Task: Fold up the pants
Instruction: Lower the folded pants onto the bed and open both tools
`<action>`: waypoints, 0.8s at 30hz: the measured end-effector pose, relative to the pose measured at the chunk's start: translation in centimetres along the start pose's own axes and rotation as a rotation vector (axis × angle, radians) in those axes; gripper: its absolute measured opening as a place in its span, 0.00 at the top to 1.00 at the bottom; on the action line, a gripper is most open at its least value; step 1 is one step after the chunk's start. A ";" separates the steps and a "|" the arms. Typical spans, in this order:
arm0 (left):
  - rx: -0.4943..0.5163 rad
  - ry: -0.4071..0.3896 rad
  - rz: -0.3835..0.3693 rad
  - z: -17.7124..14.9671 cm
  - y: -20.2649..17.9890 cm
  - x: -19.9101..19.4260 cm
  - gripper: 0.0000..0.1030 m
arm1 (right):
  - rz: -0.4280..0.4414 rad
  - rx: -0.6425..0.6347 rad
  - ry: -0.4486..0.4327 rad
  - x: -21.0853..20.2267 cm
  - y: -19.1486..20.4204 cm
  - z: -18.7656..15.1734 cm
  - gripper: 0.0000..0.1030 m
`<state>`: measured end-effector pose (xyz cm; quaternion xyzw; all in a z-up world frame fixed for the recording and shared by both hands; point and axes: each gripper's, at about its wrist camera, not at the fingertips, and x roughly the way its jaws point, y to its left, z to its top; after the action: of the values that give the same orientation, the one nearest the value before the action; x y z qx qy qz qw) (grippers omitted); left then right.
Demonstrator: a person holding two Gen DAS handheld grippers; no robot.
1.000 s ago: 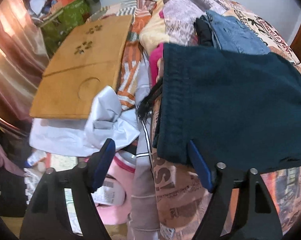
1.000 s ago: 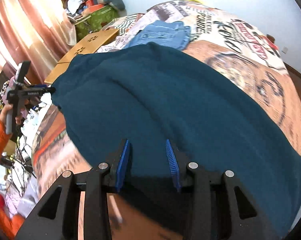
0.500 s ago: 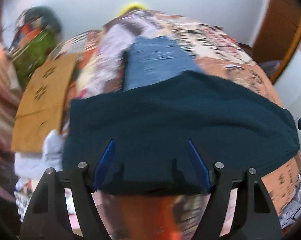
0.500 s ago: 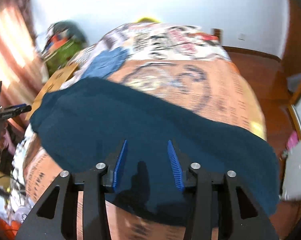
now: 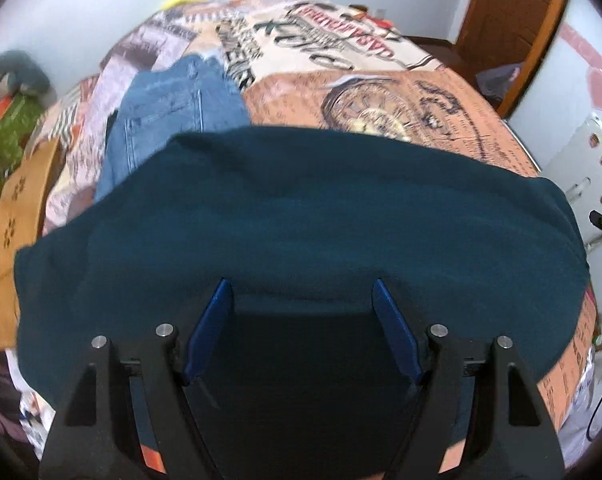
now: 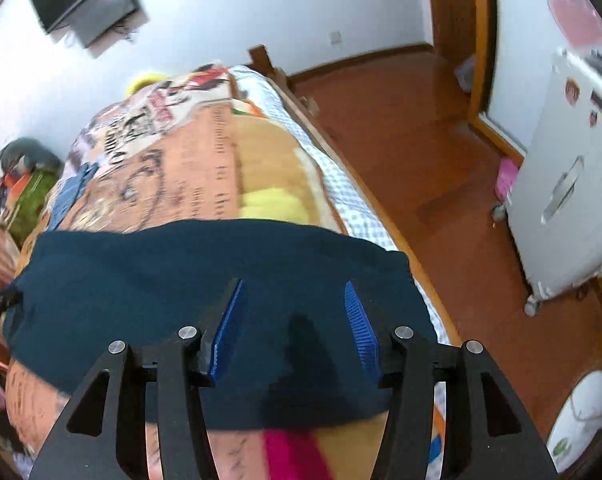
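The dark teal pants (image 5: 301,216) lie spread flat across the patterned bedspread (image 5: 381,92), just under and ahead of both tongs, their near edge hidden behind the black frames. The left gripper (image 5: 301,300) stands wide apart with only flat cloth showing between its blue pads, while the right gripper (image 6: 293,300) has just been opening its jaws, nothing pinched between them. Beyond the left tongs a pair of blue jeans (image 5: 165,120) is partly covered by the pants, and motion blur smears the left border of the right wrist view.
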<state>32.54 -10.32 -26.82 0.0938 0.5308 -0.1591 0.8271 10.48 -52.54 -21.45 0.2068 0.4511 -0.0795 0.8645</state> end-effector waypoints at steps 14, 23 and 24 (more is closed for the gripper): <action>-0.007 -0.002 0.048 -1.9 0.4 -0.1 0.16 | -0.030 0.042 0.017 5.9 -2.9 0.2 0.75; 0.058 -0.004 0.140 -3.0 0.3 -2.8 0.17 | -0.107 0.043 -0.003 1.3 -4.1 -0.1 0.74; 0.065 -0.024 0.136 -2.6 -0.2 -3.4 0.17 | -0.083 0.067 -0.013 -0.2 -4.5 -0.4 0.70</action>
<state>28.98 -9.07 -24.86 0.1547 0.5079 -0.1208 0.8388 8.60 -56.45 -22.84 0.2161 0.4508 -0.1319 0.8559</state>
